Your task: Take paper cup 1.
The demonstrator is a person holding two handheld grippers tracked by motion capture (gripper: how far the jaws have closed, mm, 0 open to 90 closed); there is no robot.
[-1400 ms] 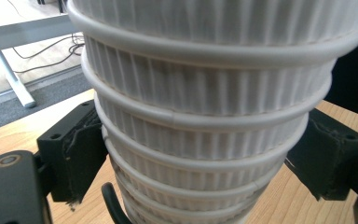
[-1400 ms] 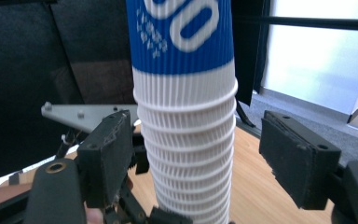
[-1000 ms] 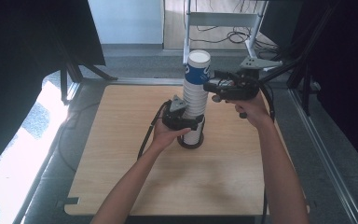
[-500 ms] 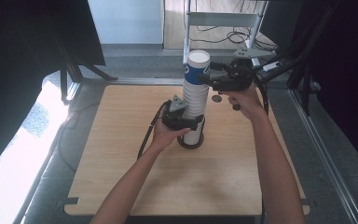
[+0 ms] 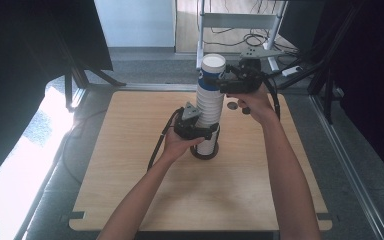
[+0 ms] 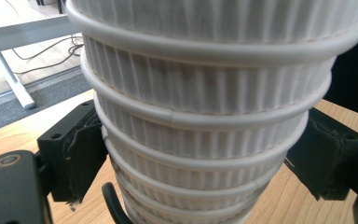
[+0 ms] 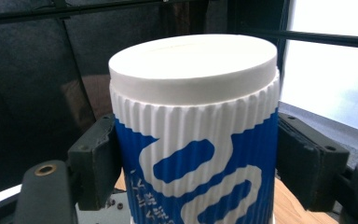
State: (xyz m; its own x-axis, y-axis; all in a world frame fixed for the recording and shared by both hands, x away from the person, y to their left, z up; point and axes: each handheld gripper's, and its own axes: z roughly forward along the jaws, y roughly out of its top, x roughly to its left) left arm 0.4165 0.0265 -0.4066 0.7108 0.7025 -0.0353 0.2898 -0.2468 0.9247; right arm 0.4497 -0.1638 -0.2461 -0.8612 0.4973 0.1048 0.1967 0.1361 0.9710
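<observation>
Wooden tabletop [image 5: 130, 200] carries an upright stack of ribbed paper cups [image 5: 210, 107]. Left gripper [image 5: 200, 131] clamps its lower part, pads [image 6: 77, 149] pressed against both sides. Right gripper [image 5: 223, 82], jaws just closing, flanks the blue-patterned top cup [image 7: 196, 154], its pads touching the cup's sides.

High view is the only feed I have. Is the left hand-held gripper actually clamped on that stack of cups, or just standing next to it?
Observer: Clamped. In the left gripper view, both pads of the left hand-held gripper press on the ribbed stack of cups, low down.
Operator: And the right one, up top?
Observer: The right hand-held gripper has its jaws either side of the top cup. They have just been closing, and both pads touch its wall.
Operator: Anything printed on that cup?
Observer: A blue wavy pattern, plus white lettering too small to read.
</observation>
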